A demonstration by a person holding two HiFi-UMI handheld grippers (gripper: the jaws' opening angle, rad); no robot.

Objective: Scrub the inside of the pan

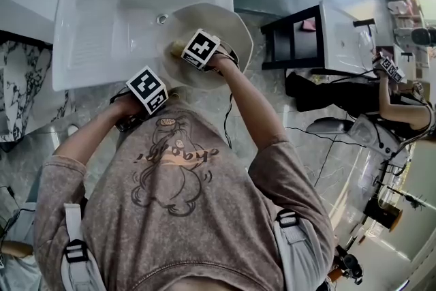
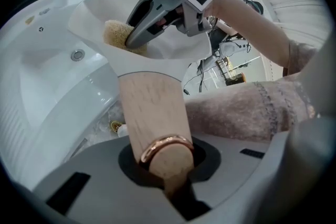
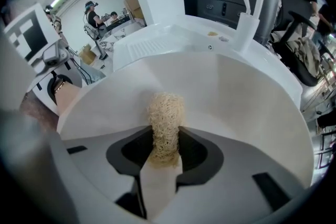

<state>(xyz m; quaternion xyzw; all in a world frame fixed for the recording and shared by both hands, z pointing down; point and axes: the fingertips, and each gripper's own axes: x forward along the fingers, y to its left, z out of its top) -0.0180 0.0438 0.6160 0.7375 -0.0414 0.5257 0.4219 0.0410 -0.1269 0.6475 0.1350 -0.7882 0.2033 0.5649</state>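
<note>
We are clamping the left claw (image 2: 167,168) shut on the end of the wooden handle (image 2: 152,113), with our left arm bent and the elbow out to the side, and holding the pan (image 3: 241,97) over the front right part of the sink (image 1: 95,37). We are stretching our right arm forward over the rim. The right claw (image 3: 164,152) is pinching a loofah (image 3: 166,113) between nearly closed jaws and pressing it against the pan's inside wall.

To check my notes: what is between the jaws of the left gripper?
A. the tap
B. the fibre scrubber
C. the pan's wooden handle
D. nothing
C: the left gripper is shut on the wooden handle; the right gripper holds the scrubber.
</note>
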